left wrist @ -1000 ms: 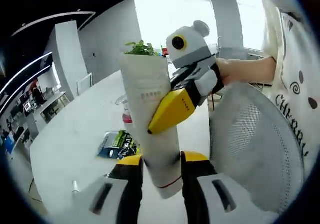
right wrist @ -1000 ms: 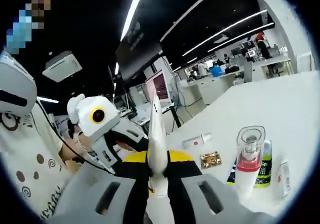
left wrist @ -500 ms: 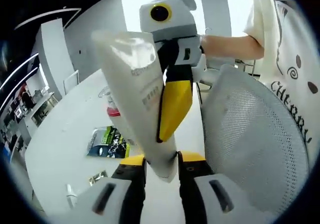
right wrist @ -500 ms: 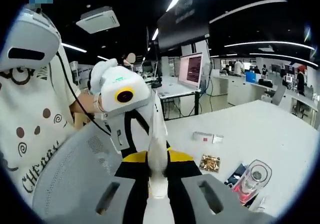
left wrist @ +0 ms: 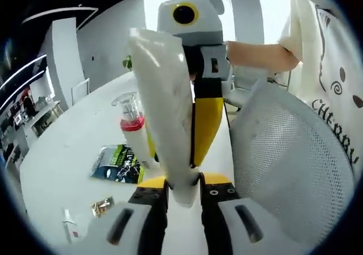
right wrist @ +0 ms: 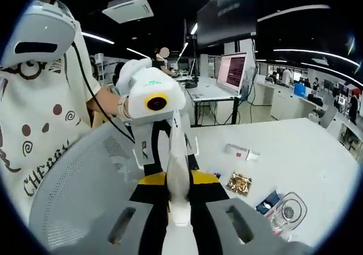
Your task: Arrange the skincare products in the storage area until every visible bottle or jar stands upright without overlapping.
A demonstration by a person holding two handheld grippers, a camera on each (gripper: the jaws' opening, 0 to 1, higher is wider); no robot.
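While both grippers pinch it, the white tube (left wrist: 167, 118) stands lifted above the white table (left wrist: 62, 158): the left gripper (left wrist: 180, 191) clamps its lower end, the right gripper (right wrist: 177, 193) its flat edge. Below, a clear bottle with a pink collar (left wrist: 131, 129) stands beside a green packet (left wrist: 120, 163); a gold wrapper (right wrist: 239, 183) lies nearby. A mesh chair back (left wrist: 289, 164) sits close, with office desks and monitors (right wrist: 229, 73) beyond.

The white surface (left wrist: 68, 164) carries a green and black packet (left wrist: 120, 163) lying flat, with a clear-capped bottle with a red collar (left wrist: 131, 131) standing just beside it. Nearer the edge lie a small gold wrapper (left wrist: 102, 207) and a small white tube (left wrist: 69, 229).
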